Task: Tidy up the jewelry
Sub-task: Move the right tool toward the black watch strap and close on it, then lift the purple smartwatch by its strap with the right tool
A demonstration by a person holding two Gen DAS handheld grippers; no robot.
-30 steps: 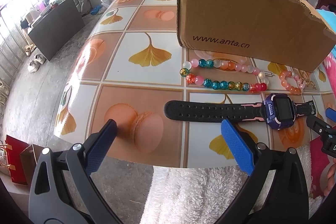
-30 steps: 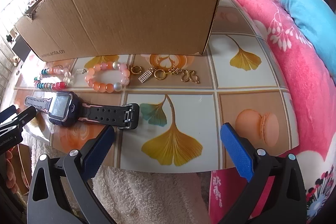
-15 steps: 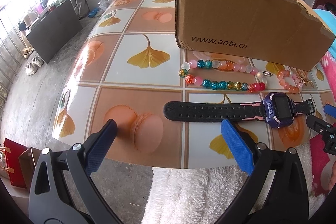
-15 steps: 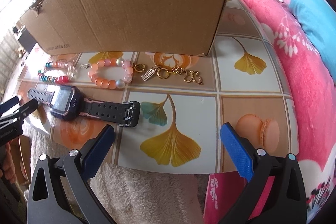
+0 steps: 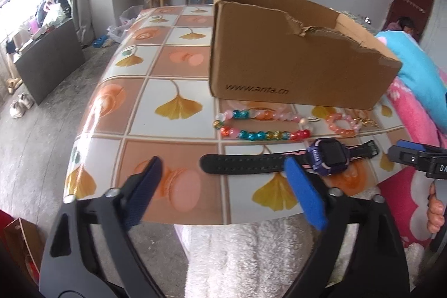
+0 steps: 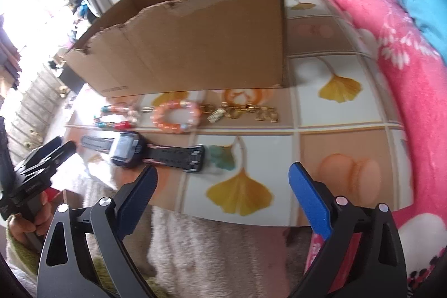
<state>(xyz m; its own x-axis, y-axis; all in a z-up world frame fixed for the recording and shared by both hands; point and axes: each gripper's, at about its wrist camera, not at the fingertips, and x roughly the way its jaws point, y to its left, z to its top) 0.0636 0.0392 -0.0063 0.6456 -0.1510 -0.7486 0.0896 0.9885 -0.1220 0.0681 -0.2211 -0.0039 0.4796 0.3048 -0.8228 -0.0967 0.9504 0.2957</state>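
- Two grabbers, the left gripper (image 5: pixel 223 189) and right gripper (image 6: pixel 223 196), are spread wide, holding nothing.
- The watch (image 5: pixel 327 161) lies flat near the table (image 5: pixel 178 74) edge.
- Bead bracelets (image 5: pixel 259 124) sit beside the cardboard box (image 5: pixel 293 66).

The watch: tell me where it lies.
The watch lies flat near the table's front edge, just in front of the multicoloured bead strand.

Tiled table (image 5: pixel 178 66) carries cardboard box (image 5: pixel 293 69), watch (image 5: pixel 327 158), bead bracelets (image 5: pixel 259 124)

Black plastic left gripper (image 5: pixel 223 192) and right gripper (image 6: pixel 223 192) — blue ribbed pads (image 5: pixel 304 194), silver screws — bare fingers (image 5: pixel 435 214) at three o'clock.
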